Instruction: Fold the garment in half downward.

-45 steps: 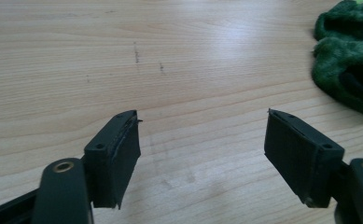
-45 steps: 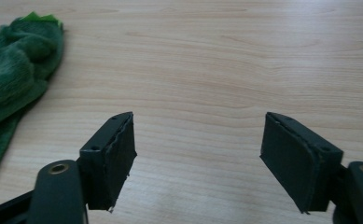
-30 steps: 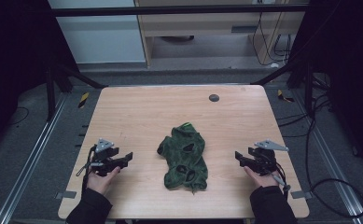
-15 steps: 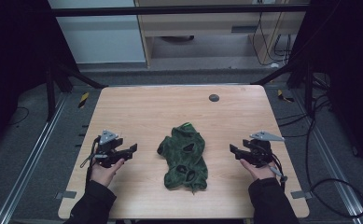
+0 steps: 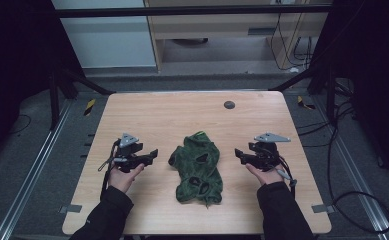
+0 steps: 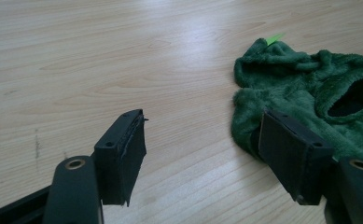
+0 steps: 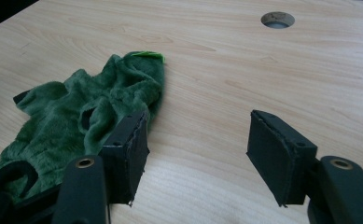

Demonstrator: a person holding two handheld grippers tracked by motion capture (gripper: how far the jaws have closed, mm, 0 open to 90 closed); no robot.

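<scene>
A crumpled green fleece garment (image 5: 198,166) lies in the middle of the wooden table (image 5: 182,112), with dark openings and a small bright green tag (image 6: 274,39) at its far end. My left gripper (image 5: 152,154) hovers just left of it, open, with nothing between its jaws; its right jaw sits in front of the garment's (image 6: 310,93) edge. On the other side my right gripper (image 5: 238,153) is open too, empty, its left jaw close to the cloth (image 7: 90,112). Both point inward at the garment.
A round grommet hole (image 5: 229,104) sits near the table's far edge, also seen as the hole (image 7: 277,19) ahead of the right gripper. Bare wood (image 6: 100,56) stretches around the garment. Dark floor, metal frame rails and cables surround the table.
Both grippers have moved forward and inward toward the garment from near the table's front corners. The garment has not moved.
</scene>
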